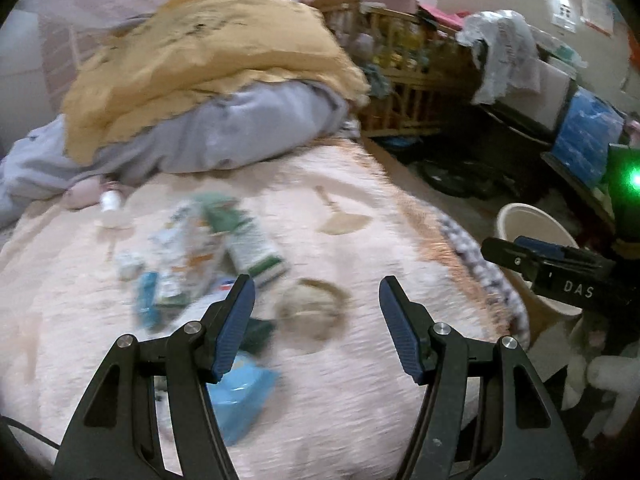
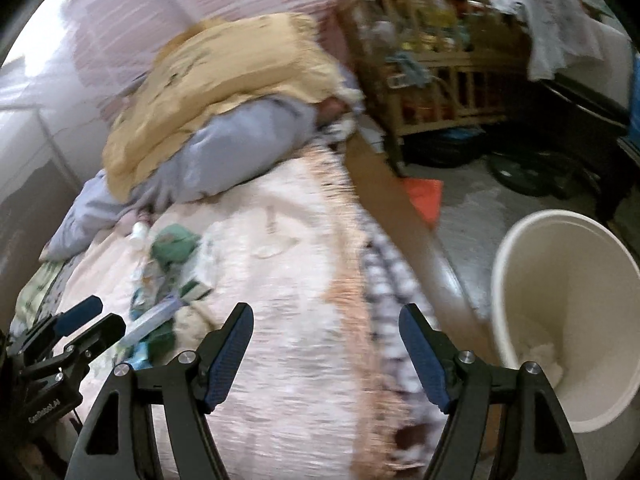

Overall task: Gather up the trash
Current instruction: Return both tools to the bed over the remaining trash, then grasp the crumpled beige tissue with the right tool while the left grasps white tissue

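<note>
My left tongs [image 1: 316, 296] hang over the bed [image 1: 360, 380] with their blue pads apart and nothing between them. Just under and beside the left pad I see a light blue packet [image 1: 244, 396] lying on the pink cover. Beyond it, a blurred heap of trash [image 1: 200, 256] sits on the bed: a green and white carton [image 1: 256, 248], wrappers and small blue pieces, too smeared to name one by one. A small white bottle [image 1: 110, 200] lies past the heap, near the grey bedding [image 1: 224, 136] with a yellow blanket [image 1: 208, 60] on top.

My right tongs [image 2: 326, 326] are also spread, empty, over the fringed edge of the bed. Through the right wrist camera, the cream bin [image 2: 568, 308] stands on the floor just off the bed's side, to the right of my right tongs, with something white crumpled at its bottom. Farther off, a wooden crib [image 2: 432, 76] full of clutter stands against the wall.
</note>
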{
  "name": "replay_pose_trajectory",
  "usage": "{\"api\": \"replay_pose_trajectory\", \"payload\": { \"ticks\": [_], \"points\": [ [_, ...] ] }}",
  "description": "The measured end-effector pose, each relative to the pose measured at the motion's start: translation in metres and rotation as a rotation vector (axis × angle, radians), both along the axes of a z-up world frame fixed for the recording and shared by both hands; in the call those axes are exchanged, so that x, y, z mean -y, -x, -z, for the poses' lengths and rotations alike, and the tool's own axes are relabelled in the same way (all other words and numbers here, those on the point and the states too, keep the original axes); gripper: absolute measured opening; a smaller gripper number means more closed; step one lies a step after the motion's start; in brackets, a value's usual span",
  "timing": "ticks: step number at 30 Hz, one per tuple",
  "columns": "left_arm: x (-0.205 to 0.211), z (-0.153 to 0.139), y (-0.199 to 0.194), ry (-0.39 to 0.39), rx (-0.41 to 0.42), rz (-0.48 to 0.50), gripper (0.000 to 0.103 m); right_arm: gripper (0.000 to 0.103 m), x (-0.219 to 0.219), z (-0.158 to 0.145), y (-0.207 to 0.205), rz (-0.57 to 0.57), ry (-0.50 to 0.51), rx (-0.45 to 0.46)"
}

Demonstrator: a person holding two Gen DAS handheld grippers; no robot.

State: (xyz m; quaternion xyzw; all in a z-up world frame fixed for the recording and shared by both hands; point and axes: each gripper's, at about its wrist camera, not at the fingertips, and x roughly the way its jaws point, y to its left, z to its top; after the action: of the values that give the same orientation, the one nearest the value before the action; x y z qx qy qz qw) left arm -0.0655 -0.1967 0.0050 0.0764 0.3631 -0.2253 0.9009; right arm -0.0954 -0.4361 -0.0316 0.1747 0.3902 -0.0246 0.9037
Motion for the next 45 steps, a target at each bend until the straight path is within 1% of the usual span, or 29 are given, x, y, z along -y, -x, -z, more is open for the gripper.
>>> {"api": "replay_pose_trajectory", "payload": {
  "ticks": [7,10,13,16,21,24,27,30,33,37,40,41,42,43,44,45],
  "points": [
    [-0.078,0.001,-0.008,-0.021,-0.004,-0.108,0.063,0.073,-0.057,0.001,-0.03,-0.136,0.0,-0.01],
    [-0.115,0.006,-0.014,-0.035,-0.022,-0.168,0.063,0.073,-0.078,0.003,-0.042,-0.188,0.014,-0.018],
    [-0.145,0.013,-0.018,-0.032,-0.053,-0.213,0.063,0.073,-0.096,0.007,-0.051,-0.24,0.018,-0.03],
    [-0.171,0.021,-0.021,-0.006,-0.1,-0.239,0.063,0.073,-0.117,0.017,-0.064,-0.301,0.041,-0.056],
    [-0.206,0.04,-0.029,0.105,-0.216,-0.268,0.063,0.073,-0.132,0.044,-0.084,-0.338,0.047,-0.12],
    [-0.21,0.051,-0.034,0.148,-0.274,-0.266,0.063,0.073,-0.135,0.055,-0.091,-0.344,0.038,-0.144],
    [-0.201,0.063,-0.037,0.145,-0.307,-0.252,0.063,0.073,-0.137,0.064,-0.097,-0.347,0.036,-0.158],
    [-0.196,0.076,-0.048,0.152,-0.333,-0.264,0.063,0.073,-0.14,0.069,-0.102,-0.348,0.034,-0.164],
    [-0.19,0.085,-0.057,0.123,-0.352,-0.261,0.063,0.073,-0.141,0.071,-0.105,-0.353,0.034,-0.17],
    [-0.189,0.09,-0.05,0.105,-0.369,-0.233,0.063,0.073,-0.144,0.071,-0.106,-0.364,0.04,-0.163],
    [-0.191,0.091,-0.042,0.096,-0.358,-0.221,0.062,0.073,-0.147,0.073,-0.108,-0.368,0.044,-0.148],
    [-0.191,0.093,-0.041,0.085,-0.362,-0.219,0.05,0.072,-0.149,0.074,-0.108,-0.371,0.06,-0.141],
    [-0.19,0.096,-0.041,0.076,-0.374,-0.208,0.039,0.059,-0.15,0.075,-0.107,-0.372,0.076,-0.14],
    [-0.188,0.098,-0.041,0.067,-0.389,-0.196,0.02,0.05,-0.152,0.077,-0.107,-0.376,0.074,-0.141],
    [-0.187,0.101,-0.041,0.063,-0.4,-0.191,0.014,0.04,-0.151,0.079,-0.107,-0.384,0.062,-0.144],
    [-0.187,0.101,-0.039,0.07,-0.401,-0.186,0.012,0.037,-0.151,0.08,-0.107,-0.387,0.052,-0.147]
  ]
}}
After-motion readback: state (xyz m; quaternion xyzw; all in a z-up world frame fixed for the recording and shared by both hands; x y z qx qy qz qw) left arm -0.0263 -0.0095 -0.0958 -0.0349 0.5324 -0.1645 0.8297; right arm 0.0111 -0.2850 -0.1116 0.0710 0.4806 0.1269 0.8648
